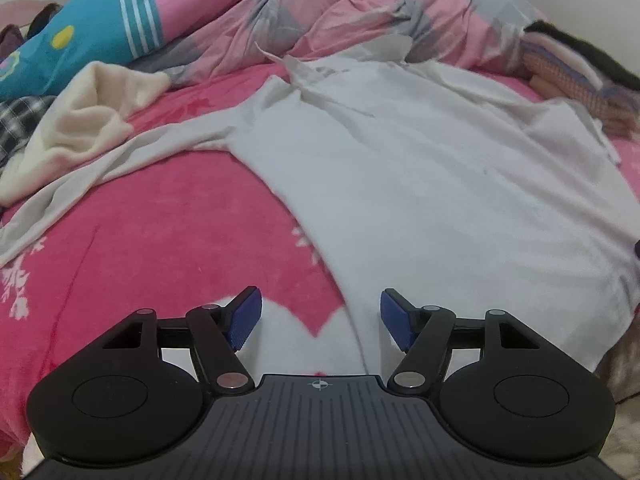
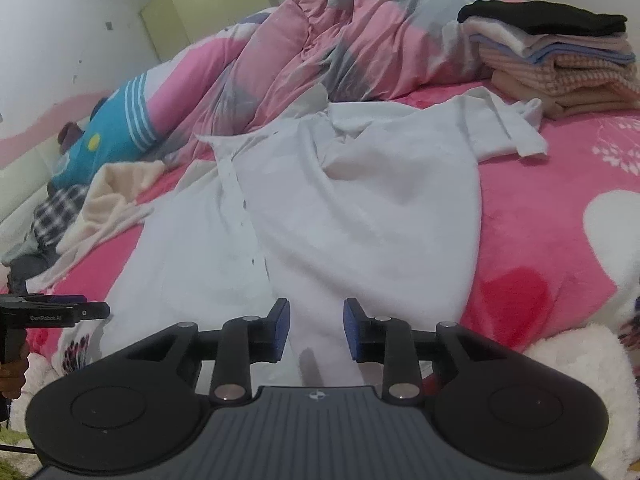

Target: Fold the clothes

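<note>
- Pink fleece bed cover (image 2: 540,208) with white hearts and snowflake prints fills both views; I take the white shirt as my landmark.
- White shirt (image 2: 360,208) lies spread front-up on the cover, button placket (image 2: 240,196) running away from me, collar end nearest the crumpled pink-and-grey duvet (image 2: 320,40).
- One long sleeve (image 1: 100,184) trails off the shirt's left side toward a cream garment (image 1: 84,112), which it touches.
- On the shirt's right shoulder side, the other sleeve (image 2: 508,128) is bunched and folded back, its cuff just short of a stack of folded clothes (image 2: 560,64).
- That stack sits beyond the shirt's right shoulder; black piece on top, beige and checked pieces below.
- Beyond the shirt's left sleeve: a teal pillow with white stripes (image 1: 92,40) and a plaid cloth (image 2: 60,208) beside the cream garment.
- Left gripper (image 1: 320,320): jaws stand wide apart over the shirt's hem edge on its left side. Nothing pinched; blue pads (image 1: 244,320) are clear of the cloth.
- In the right wrist view the left gripper (image 2: 80,312) shows side-on at the left edge, by the shirt's lower left corner, with a hand (image 2: 14,372) on its grip.
- Right gripper (image 2: 316,328): jaws partly parted, straddling a raised ridge of the shirt's hem (image 2: 320,352). Cloth sits between the pads, but I see gaps either side, so no grip.
</note>
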`<state>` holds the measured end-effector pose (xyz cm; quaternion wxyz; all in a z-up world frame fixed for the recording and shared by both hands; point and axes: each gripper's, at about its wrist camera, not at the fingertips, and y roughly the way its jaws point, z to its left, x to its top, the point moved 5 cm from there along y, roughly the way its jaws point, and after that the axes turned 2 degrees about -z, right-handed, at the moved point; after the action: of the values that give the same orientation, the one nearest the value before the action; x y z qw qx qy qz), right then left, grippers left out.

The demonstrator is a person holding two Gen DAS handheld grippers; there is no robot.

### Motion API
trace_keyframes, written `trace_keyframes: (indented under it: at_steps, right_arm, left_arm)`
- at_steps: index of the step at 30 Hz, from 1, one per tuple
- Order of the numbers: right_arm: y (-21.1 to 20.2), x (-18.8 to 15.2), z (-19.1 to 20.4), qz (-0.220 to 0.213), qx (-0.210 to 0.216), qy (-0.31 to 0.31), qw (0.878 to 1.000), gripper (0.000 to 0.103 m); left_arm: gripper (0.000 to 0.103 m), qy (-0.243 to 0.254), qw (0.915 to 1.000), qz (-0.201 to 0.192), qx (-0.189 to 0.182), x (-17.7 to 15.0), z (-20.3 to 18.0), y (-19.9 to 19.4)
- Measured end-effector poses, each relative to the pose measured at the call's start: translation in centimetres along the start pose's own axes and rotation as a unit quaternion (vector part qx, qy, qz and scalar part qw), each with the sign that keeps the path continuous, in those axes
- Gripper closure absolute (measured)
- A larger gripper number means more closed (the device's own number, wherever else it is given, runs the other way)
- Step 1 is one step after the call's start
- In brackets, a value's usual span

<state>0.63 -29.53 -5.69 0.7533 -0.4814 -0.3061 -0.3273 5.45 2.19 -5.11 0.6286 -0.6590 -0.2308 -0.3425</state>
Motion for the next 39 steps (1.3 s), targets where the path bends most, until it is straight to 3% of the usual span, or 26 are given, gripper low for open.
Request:
trace_keyframes:
  at_steps: [6, 15, 21, 25, 29, 32, 39]
  right_arm:
    - [-0.7, 2.8, 0.1, -0.023, 0.017, -0.001, 1.000, 0.068]
    - [-0.5, 14.9, 2.5, -0.084, 0.069, -0.071, 0.992, 0.062]
    - [5.4, 23.6, 6.6, -0.063, 0.100, -0.104, 0.988, 0.062]
    - [12.0, 26.3, 10.5, -0.031, 0.109, -0.147, 0.983, 0.062]
    - [19.7, 26.2, 14.8, 0.017, 0.126, -0.196, 0.972, 0.062]
    - [25.7, 24.7, 18.7, 0.042, 0.128, -0.255, 0.958, 0.062]
    - [37.3, 20.6, 23.9, 0.074, 0.102, -0.355, 0.926, 0.063]
  left_arm:
    - [0.037, -0.011, 0.9994, -0.022, -0.025, 3.6, 0.2, -0.3]
    - [0.037, -0.011, 0.9956, -0.093, 0.001, 13.1, 3.7, 1.8]
    - [0.037, -0.006, 0.9933, -0.110, 0.034, 17.3, 5.8, 8.6]
    - [0.037, -0.012, 0.9910, -0.116, 0.067, 18.6, 7.1, 14.6]
    - [0.037, -0.057, 0.9877, -0.114, 0.090, 19.2, 9.4, 18.9]
    - [0.037, -0.086, 0.9841, -0.120, 0.099, 18.7, 10.9, 20.6]
    - [0.037, -0.126, 0.9791, -0.125, 0.099, 17.6, 13.2, 22.8]
